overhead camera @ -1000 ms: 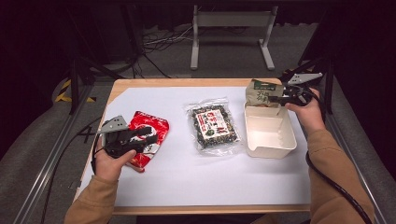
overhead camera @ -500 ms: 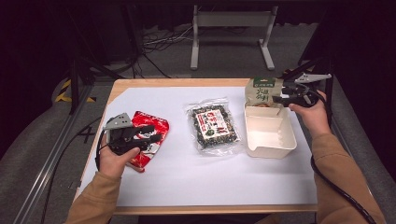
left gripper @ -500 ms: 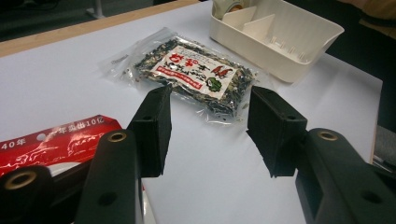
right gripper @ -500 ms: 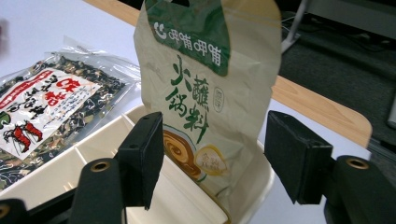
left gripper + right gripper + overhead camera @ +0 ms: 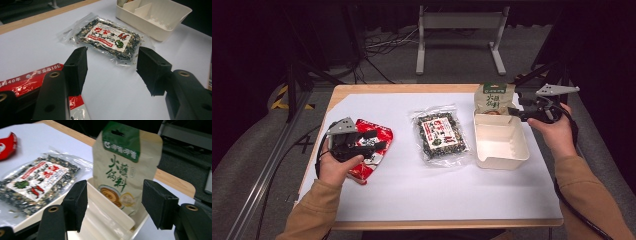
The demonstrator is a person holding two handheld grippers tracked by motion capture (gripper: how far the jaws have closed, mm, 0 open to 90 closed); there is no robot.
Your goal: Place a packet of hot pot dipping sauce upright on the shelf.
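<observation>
My right tool [image 5: 515, 113] has its jaws spread with nothing between the pads; they have just been opening, and the tan pouch [image 5: 494, 98] with the green header stands free just ahead of them. That pouch sits upright in the far compartment of the cream divided tray [image 5: 507, 155], leaning against the tray's far wall, close to the far right corner of the tabletop [image 5: 412, 195]. In the right gripper view the pouch [image 5: 126, 167] rises between and beyond the two black pads, its foot tucked behind the tray's divider [image 5: 110, 207]; the pads are clear of it on both sides. The near compartment of the tray is bare. Just left of the tray, near the middle of the tabletop, lies a clear flat packet of dark dried bits [image 5: 441, 136] with a red and white label, flat on the white sheet. Well apart from it, toward the left edge, my left tool [image 5: 379, 145] rests over a red snack bag [image 5: 371, 150] that lies crumpled on the sheet. Its jaws are also parted and have just been opening; in the left gripper view the red bag [image 5: 30, 80] lies under the left-hand pad, with bare white sheet showing in the gap between the pads, so it is not pinched.
</observation>
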